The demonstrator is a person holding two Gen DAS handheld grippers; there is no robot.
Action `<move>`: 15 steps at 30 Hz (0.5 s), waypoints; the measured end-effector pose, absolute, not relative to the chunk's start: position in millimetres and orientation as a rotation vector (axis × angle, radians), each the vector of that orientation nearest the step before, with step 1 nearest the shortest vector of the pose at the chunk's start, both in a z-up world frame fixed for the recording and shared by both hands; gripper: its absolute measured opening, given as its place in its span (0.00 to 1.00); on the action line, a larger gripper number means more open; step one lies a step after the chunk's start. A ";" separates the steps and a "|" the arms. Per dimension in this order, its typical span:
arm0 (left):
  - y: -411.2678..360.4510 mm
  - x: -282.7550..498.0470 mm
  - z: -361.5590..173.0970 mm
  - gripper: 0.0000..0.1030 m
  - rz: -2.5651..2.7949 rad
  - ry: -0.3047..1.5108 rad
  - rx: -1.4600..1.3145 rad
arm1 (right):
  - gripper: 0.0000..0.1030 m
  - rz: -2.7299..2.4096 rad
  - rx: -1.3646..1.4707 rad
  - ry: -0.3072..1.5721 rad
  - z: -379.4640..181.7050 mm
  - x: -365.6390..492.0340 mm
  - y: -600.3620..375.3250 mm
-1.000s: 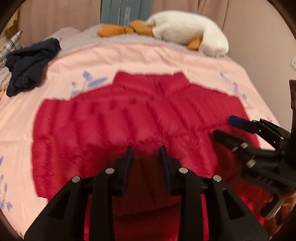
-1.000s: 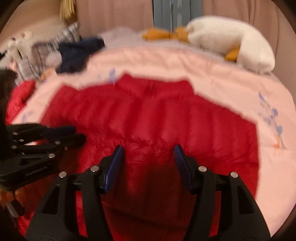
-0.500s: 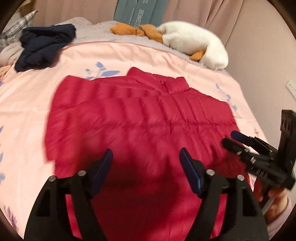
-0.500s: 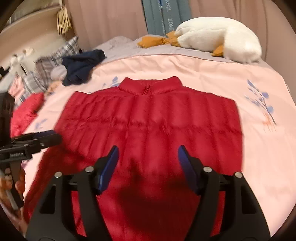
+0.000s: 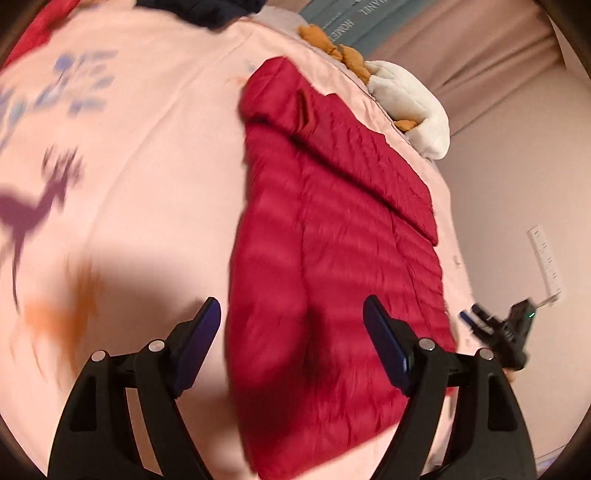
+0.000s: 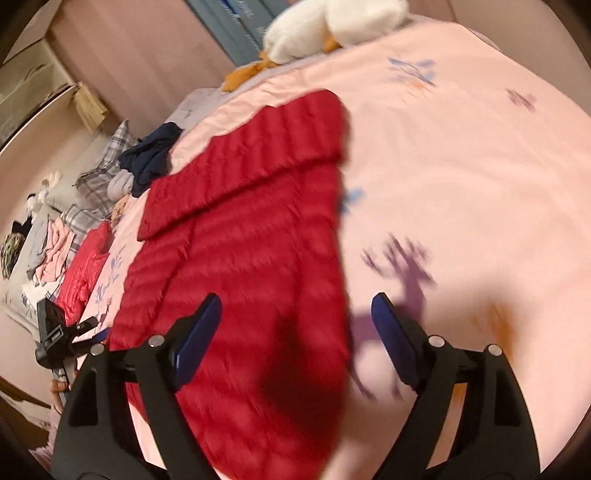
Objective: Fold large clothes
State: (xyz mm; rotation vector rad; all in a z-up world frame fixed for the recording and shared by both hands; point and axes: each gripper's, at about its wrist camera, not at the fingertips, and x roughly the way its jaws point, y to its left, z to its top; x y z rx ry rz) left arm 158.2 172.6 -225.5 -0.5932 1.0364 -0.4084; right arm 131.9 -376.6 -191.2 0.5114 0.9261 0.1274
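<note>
A red quilted puffer jacket (image 5: 332, 240) lies flat on the pink bedspread (image 5: 147, 166), with one sleeve folded across its upper body. My left gripper (image 5: 291, 325) hovers over the jacket's near left edge. Its jaws are opening wide and nothing is pinched between them. My right gripper (image 6: 295, 325) hovers over the near right edge of the jacket (image 6: 240, 240), jaws also opening and empty. Each gripper shows small in the other's view: the right gripper (image 5: 471, 314) at the far right, the left gripper (image 6: 96, 329) at the far left.
A white plush goose (image 6: 332, 22) lies at the head of the bed. A navy garment (image 6: 151, 158), plaid pillows (image 6: 99, 173) and a heap of pink and red clothes (image 6: 81, 266) sit left of the jacket. A wall (image 5: 517, 184) runs along the bed's right side.
Both grippers opened wide and let go of the jacket's middle. They swung apart, the left toward the jacket's left edge and the right toward its right edge, and both views rolled.
</note>
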 end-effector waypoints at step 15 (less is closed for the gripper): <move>159.4 122.8 -243.7 0.83 -0.523 1.060 -0.669 | 0.83 0.249 0.650 0.980 -219.6 94.3 -362.5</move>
